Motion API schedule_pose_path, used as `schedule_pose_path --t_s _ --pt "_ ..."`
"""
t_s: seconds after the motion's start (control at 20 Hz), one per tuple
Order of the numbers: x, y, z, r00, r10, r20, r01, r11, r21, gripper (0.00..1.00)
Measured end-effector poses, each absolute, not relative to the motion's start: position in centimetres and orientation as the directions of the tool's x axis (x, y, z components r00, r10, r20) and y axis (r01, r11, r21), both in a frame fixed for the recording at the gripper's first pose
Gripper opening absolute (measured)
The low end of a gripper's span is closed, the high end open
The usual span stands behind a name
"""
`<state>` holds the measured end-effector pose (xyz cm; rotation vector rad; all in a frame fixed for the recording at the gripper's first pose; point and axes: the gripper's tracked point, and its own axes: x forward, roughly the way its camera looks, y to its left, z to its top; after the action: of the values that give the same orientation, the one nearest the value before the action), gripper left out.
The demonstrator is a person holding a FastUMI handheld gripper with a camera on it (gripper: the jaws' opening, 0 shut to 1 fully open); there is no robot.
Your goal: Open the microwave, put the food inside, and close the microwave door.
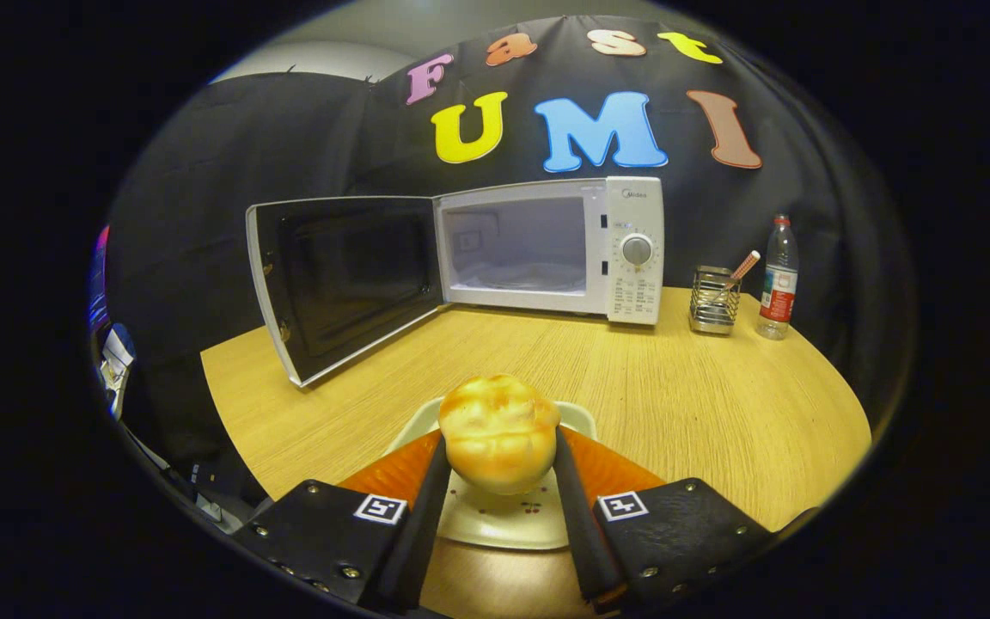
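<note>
A golden bread roll [499, 432] sits between my gripper's [500, 447] two fingers, which press on both of its sides. Under it lies a pale plate [504, 520] with a small cherry print; I cannot tell whether the roll is lifted off it. Beyond the fingers, at the back of the wooden table [684, 387], stands a white microwave [632, 249]. Its door [336, 279] is swung wide open to the left, and the bare cavity [516, 249] shows.
Right of the microwave stand a wire holder [712, 299] with a straw-like stick and a plastic water bottle [779, 279]. The open door juts out over the table's left part. Some clutter lies past the table's left edge.
</note>
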<state>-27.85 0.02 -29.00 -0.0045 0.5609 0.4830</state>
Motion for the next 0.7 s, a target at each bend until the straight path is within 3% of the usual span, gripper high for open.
schedule_pose_path --t_s 0.5,0.7 --pt "-22.4 7.0 -22.5 0.778 0.508 -0.369 -0.466 0.861 0.204 0.66" --pt "-20.1 10.3 -21.0 0.789 0.508 -0.346 -0.496 0.859 0.127 0.66"
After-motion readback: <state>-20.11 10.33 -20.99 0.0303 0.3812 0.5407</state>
